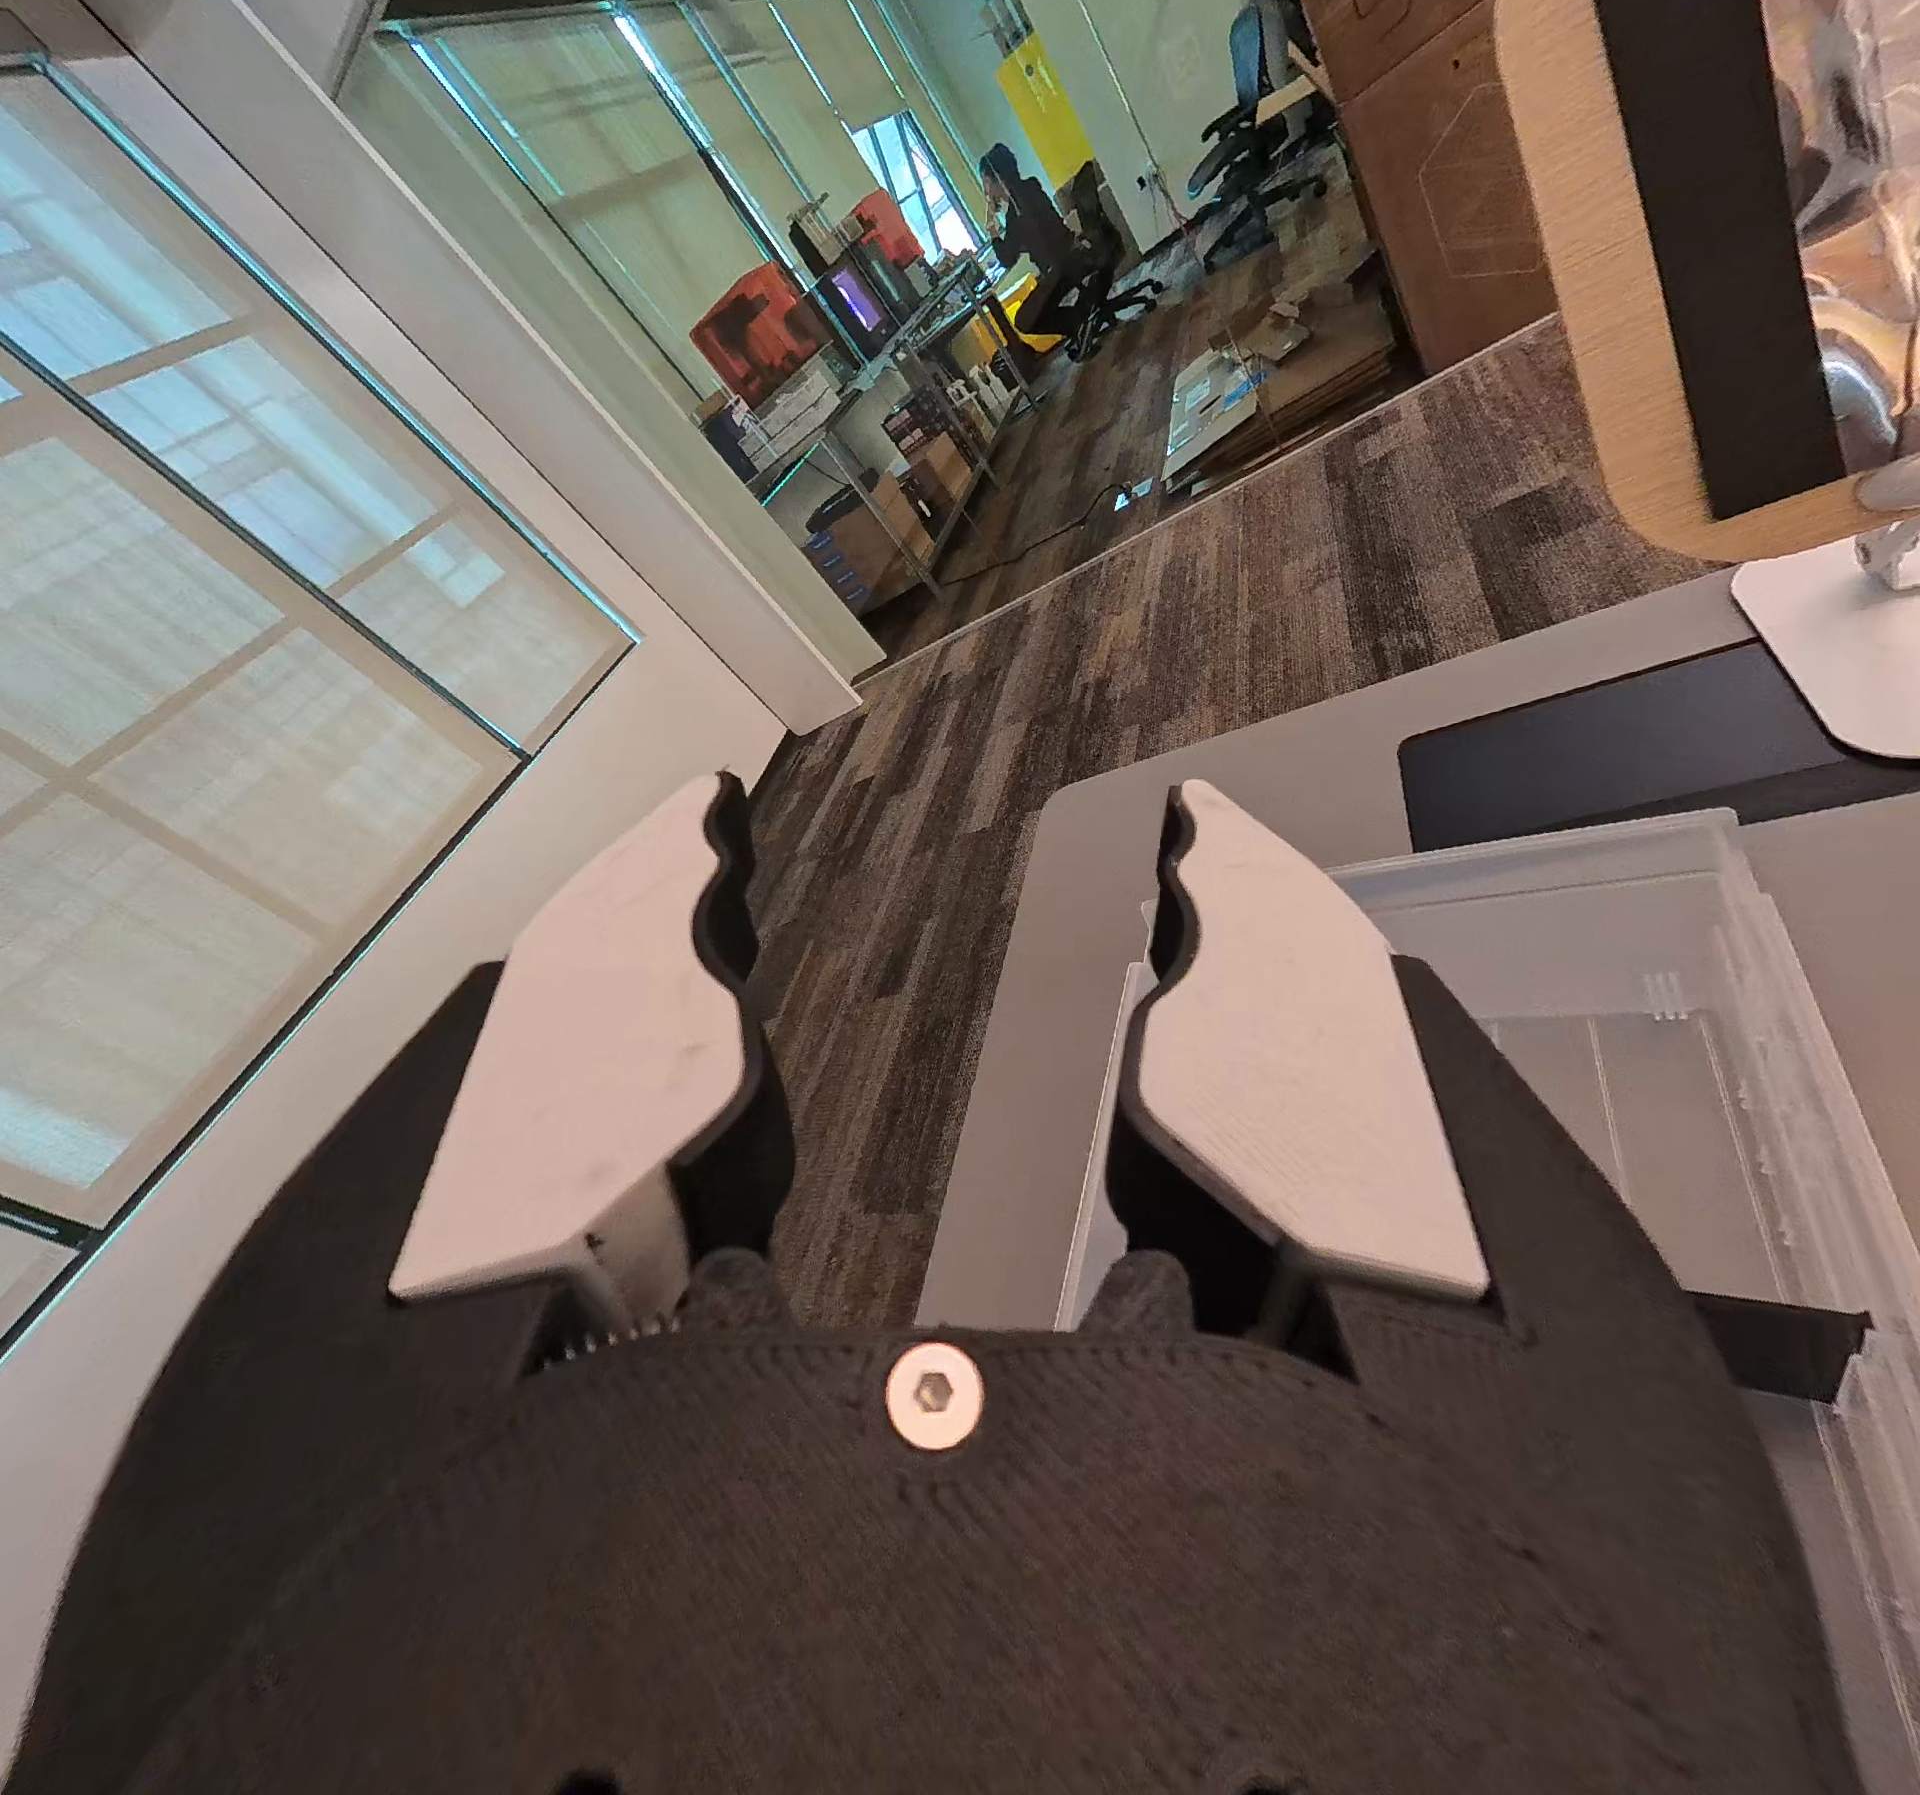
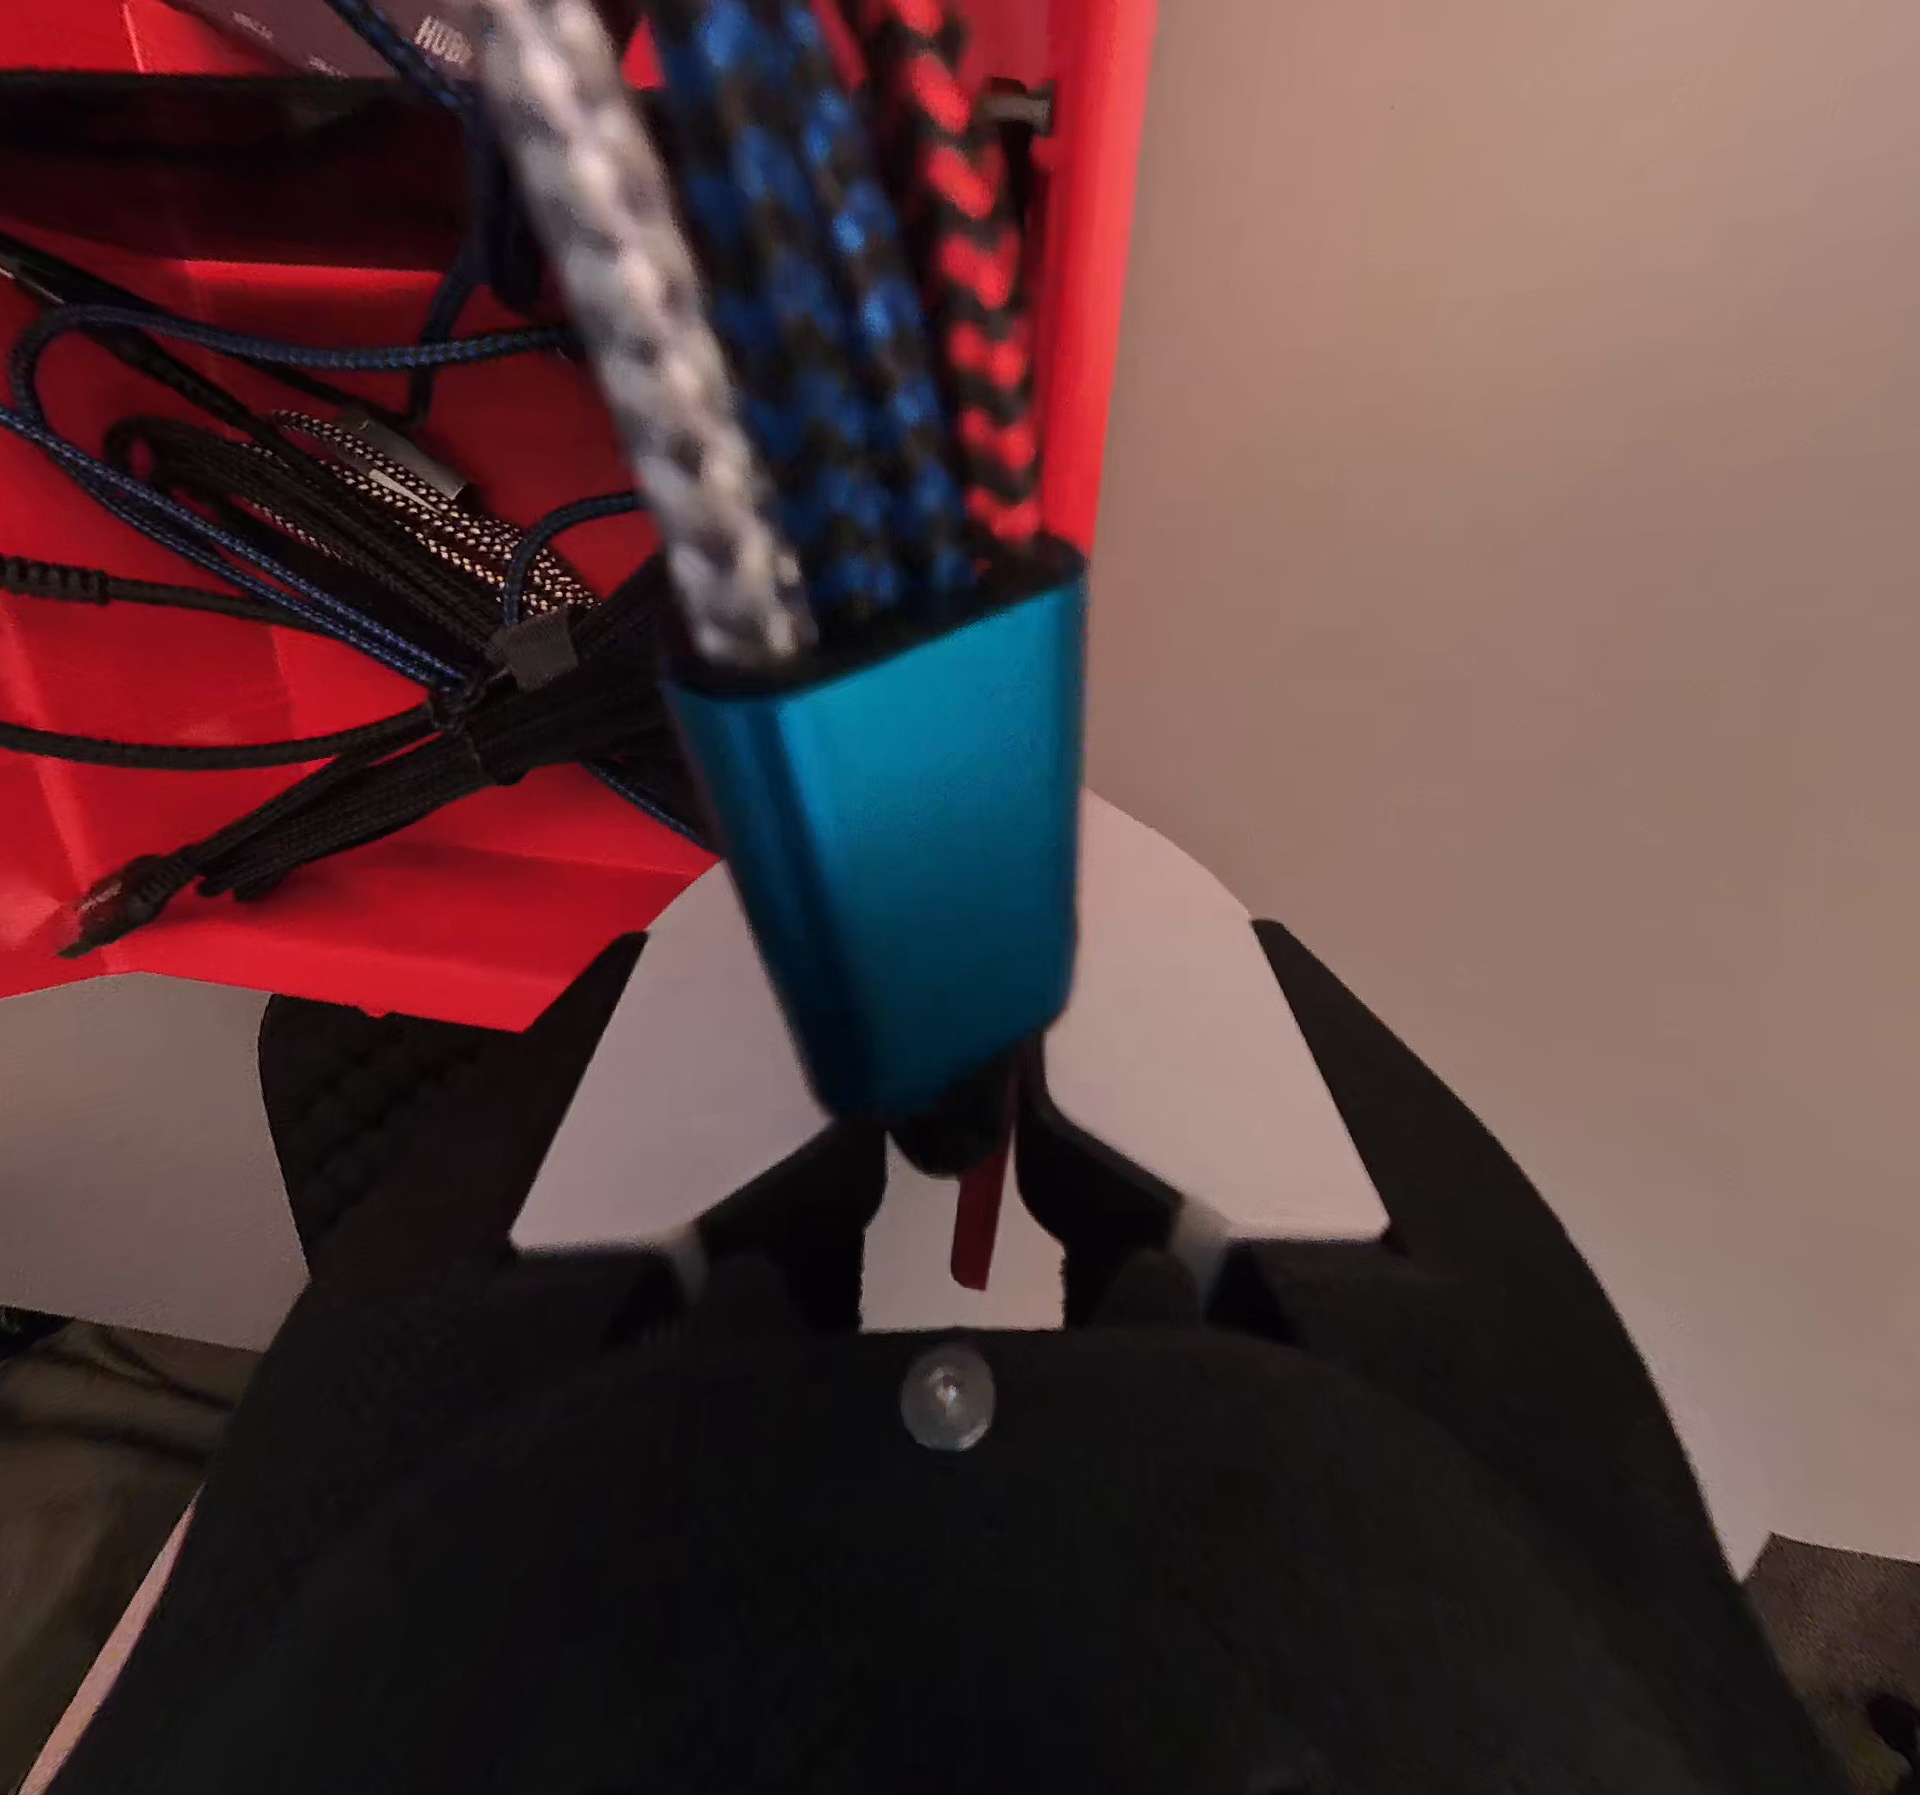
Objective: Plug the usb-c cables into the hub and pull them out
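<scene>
teal metal cable splitter (image 2: 914, 852) gripped at its base in the closed right gripper (image 2: 940, 1137) | grey, blue and red braided cables (image 2: 790, 291) rise from it | dark hub (image 2: 281, 0) on red tray (image 2: 1101, 291) | left gripper (image 1: 961, 820) wide apart, empty, over floor beside white table (image 1: 1049, 966)

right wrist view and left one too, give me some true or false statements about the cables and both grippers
1. The right gripper is shut on a blue metal block. True.
2. Only one cord leaves the blue metal block. False: a white cord, blue cords and a red cord all come out of its far end.
3. The left gripper is shut on a cable. False: it is open and holds nothing.
4. A red tray with loose dark cables lies behind the block. True.
5. The left gripper points at the red tray. False: it faces carpet, by a clear plastic box.
</scene>
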Demonstrator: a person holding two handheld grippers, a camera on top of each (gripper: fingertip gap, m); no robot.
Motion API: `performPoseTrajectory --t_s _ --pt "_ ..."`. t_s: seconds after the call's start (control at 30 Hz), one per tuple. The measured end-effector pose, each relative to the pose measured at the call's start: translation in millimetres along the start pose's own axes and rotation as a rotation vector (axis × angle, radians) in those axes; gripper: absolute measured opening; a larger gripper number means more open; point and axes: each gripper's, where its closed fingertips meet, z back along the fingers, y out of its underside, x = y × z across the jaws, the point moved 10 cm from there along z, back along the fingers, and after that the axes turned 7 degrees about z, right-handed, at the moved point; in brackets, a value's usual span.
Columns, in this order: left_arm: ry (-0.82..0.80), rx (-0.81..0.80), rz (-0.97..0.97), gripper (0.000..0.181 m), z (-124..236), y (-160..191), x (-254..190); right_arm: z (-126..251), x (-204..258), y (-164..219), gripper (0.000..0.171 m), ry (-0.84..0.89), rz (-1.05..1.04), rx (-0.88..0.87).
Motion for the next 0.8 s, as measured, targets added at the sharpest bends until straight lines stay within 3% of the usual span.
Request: performPoseTrajectory --t_s 0.13,0.2,0.27,0.33,0.43,0.5,0.6,0.7,0.8 --pt "0.058 0.029 0.046 0.069 -1.5 4.5 5.1 -3.6 -2.0 -1.4 0.019 0.009 -0.011 0.022" --pt "0.122 0.2 0.168 0.056 -9.8 21.5 16.6 -6.0 -4.2 -1.1 0.013 0.009 -0.011 0.024" --pt "0.259 0.496 0.312 0.072 -26.0 53.8 29.6 -9.1 -6.1 -1.3 0.01 0.001 -0.01 0.032" --pt "0.34 0.712 0.373 0.071 -41.8 88.8 43.4 -8.9 -5.7 -1.6 0.007 0.008 0.005 0.037" --pt "0.358 0.784 0.445 0.067 -58.5 125.0 60.9 -9.2 -3.2 -2.2 0.011 0.002 0.026 0.053" --pt "0.426 0.918 0.525 0.083 -63.1 145.7 61.1 -9.8 0.9 -2.8 0.011 -0.005 0.055 0.068" --pt "0.534 1.1 0.522 0.083 -68.7 173.6 49.9 -10.8 10.5 -5.2 0.011 -0.013 0.09 0.105" --pt "0.602 1.257 0.48 0.07 -74.2 198.3 37.3 -12.3 23.1 -8.7 0.013 -0.021 0.141 0.14" --pt "0.698 1.394 0.501 0.04 -76.0 215.9 26.8 -15.0 35.6 -14.7 0.013 -0.024 0.169 0.172"
